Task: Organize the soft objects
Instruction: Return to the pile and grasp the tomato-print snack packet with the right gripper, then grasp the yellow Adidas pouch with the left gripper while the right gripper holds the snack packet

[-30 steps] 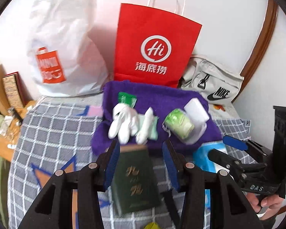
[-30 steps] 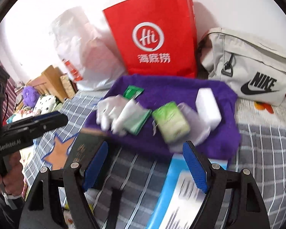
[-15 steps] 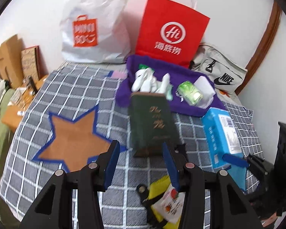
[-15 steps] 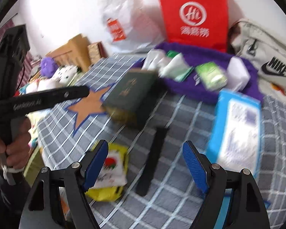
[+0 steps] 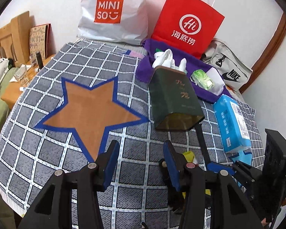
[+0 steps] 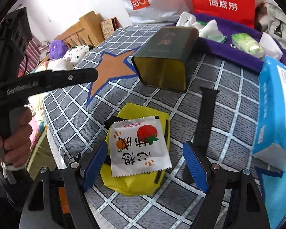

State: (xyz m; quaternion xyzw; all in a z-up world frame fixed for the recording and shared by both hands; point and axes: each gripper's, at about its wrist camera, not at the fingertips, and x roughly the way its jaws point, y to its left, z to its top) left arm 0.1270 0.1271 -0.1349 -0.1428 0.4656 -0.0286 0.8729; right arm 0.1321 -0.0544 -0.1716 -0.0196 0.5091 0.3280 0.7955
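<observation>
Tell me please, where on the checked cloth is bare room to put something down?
The star patch and the checked cloth left of the green tin, up to the white Miniso bag, lie bare. It is crowded right of the tin: black strap, blue tissue pack, yellow pouch, purple towel.

We see soft goods spread over a bed, with bags lined up along the wall behind.

On the grey checked blanket (image 5: pixel 47 152) the dark green open tin box (image 5: pixel 173 99) lies on its side, right of the brown star patch (image 5: pixel 89 108). Behind it we find the purple towel (image 5: pixel 143 70) carrying white gloves (image 5: pixel 164 59) and a green tissue pack (image 5: pixel 202 78). The blue tissue package (image 5: pixel 230 122) lies right of the box, a black strap (image 6: pixel 206 118) between them. The white sachet (image 6: pixel 139 145) rests on a yellow pouch (image 6: pixel 139 183) nearest us.
</observation>
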